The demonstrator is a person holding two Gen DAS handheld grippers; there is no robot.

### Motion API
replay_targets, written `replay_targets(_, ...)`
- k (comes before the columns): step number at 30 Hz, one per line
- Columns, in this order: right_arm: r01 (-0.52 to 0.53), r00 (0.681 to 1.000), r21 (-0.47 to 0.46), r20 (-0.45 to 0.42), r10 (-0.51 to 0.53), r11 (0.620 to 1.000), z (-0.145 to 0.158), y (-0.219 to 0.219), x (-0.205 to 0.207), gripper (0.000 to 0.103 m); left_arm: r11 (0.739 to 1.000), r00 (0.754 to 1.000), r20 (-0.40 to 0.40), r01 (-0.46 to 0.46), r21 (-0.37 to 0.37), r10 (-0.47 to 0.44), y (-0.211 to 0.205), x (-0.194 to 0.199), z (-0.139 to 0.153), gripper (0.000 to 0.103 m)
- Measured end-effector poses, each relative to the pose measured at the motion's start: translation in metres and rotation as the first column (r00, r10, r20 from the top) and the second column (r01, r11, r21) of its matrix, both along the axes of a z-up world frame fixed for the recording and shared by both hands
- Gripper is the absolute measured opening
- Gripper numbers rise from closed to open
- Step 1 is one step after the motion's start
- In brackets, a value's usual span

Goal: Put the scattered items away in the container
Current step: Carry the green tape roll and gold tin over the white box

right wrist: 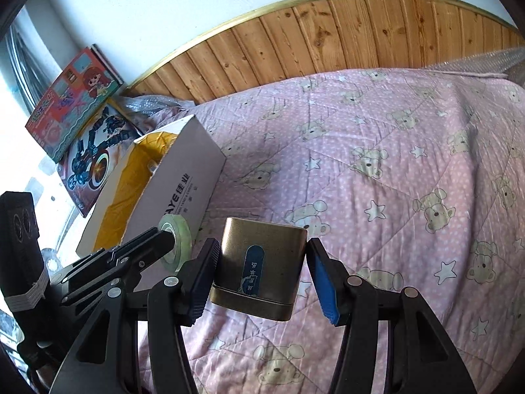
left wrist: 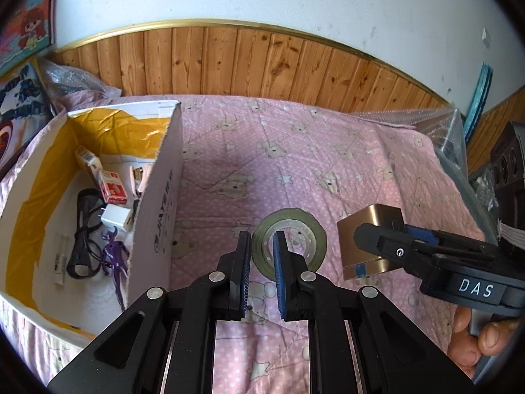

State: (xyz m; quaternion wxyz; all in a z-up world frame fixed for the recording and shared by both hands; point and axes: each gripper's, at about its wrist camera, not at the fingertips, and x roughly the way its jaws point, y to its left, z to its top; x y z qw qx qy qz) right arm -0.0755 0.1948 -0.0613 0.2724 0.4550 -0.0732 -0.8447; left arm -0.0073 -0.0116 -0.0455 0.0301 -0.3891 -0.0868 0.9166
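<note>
While looking along the left gripper at bottom centre, finds the fingers narrowed to a slim gap and clamped on one wall of the tape roll, with one pad outside the ring and the other through its hole. Stands on edge, hole facing back along the fingers, just below mid-frame. Lies nearer the cardboard box than the other held item. Has only that tall white wall, immediately left of the roll, between it and the inside.

Over in the right-wrist view, shows the right gripper spread wide around a bronze tin, tilted, blue label up, lid seam towards the camera. Presses the left pad flat against one side and meets the other side near its upper corner, so looks held, though not squarely. Sits right of the roll in the left-wrist view, hence farther from the box.

Farther off, at the left of the frame, opens upward and already holds a white charger, a black cable and a red carton. Probably calls for lifting up and leftward over the wall, left gripper first, right following across the pink quilt. Ends, beyond the quilt, at wood panelling.
</note>
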Motion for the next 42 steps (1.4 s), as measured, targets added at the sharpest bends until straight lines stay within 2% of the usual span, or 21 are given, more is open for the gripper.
replay_targets(8, -0.085, 0.992, 0.018, -0.091, 0.086, 0.996, 0.024, -0.036, 0.038, 0.056, 0.997, 0.997, -0.061, -0.046, 0.065, 0.050, -0.034, 0.027, 0.021, 0.013)
replay_targets(20, -0.167, 0.971, 0.045, -0.164, 0.172, 0.985, 0.041, -0.075, 0.071, 0.056, 0.982, 0.983, -0.124, -0.113, 0.150, 0.132, -0.090, 0.049, 0.041, 0.013)
replay_targets(32, -0.210, 0.951, 0.041, -0.224, 0.214, 0.977, 0.062, -0.097, 0.079, 0.056, 0.952, 0.955, -0.191, -0.174, 0.252, 0.225, -0.149, 0.065, 0.063, 0.013)
replay_targets(42, -0.250, 0.929, 0.070, -0.263, 0.259, 0.966, 0.076, -0.128, 0.078, 0.056, 0.919, 0.927, -0.205, -0.242, 0.310, 0.313, -0.194, 0.071, 0.063, 0.013)
